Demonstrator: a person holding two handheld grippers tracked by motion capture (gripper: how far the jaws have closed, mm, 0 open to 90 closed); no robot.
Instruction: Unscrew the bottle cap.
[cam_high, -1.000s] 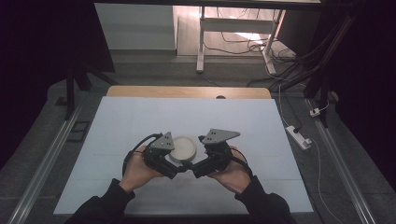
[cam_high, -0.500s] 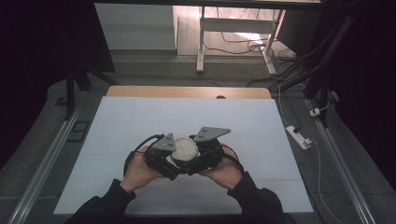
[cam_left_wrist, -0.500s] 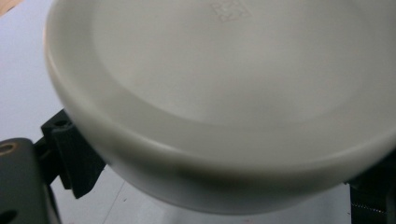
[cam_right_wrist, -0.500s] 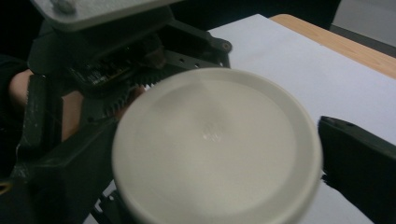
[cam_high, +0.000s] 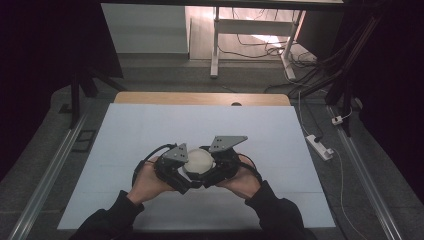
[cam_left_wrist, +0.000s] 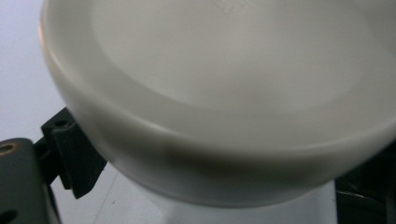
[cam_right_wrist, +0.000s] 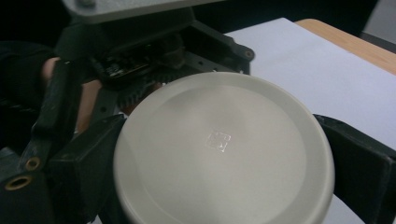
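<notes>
Holding a round white lid (cam_high: 199, 161) up between my two tools, I have it raised above the near middle of the pale surface (cam_high: 150, 130), close in front of me. In the right gripper view the right tool (cam_right_wrist: 224, 168) has one black jaw at each side of the lid's rim, pressed against it, so I judge this tool clamped on the lid, whose flat face with a small square mark at its middle looks up at the camera. My left tool (cam_high: 175, 170) sits just beside it, on the lid's other side. In the left gripper view the lid's rounded edge (cam_left_wrist: 196, 140) looms very close, blurred, with a black jaw at the lower left touching its rim. Whether this tool truly grips the lid or only rests against it I cannot tell.

I judge the step in hand to be a two-tool handling of the lid, perhaps a handover or a turning. The next move calls for one tool keeping a firm pinch on the rim before the other eases off, since the smooth edge could slip.
</notes>
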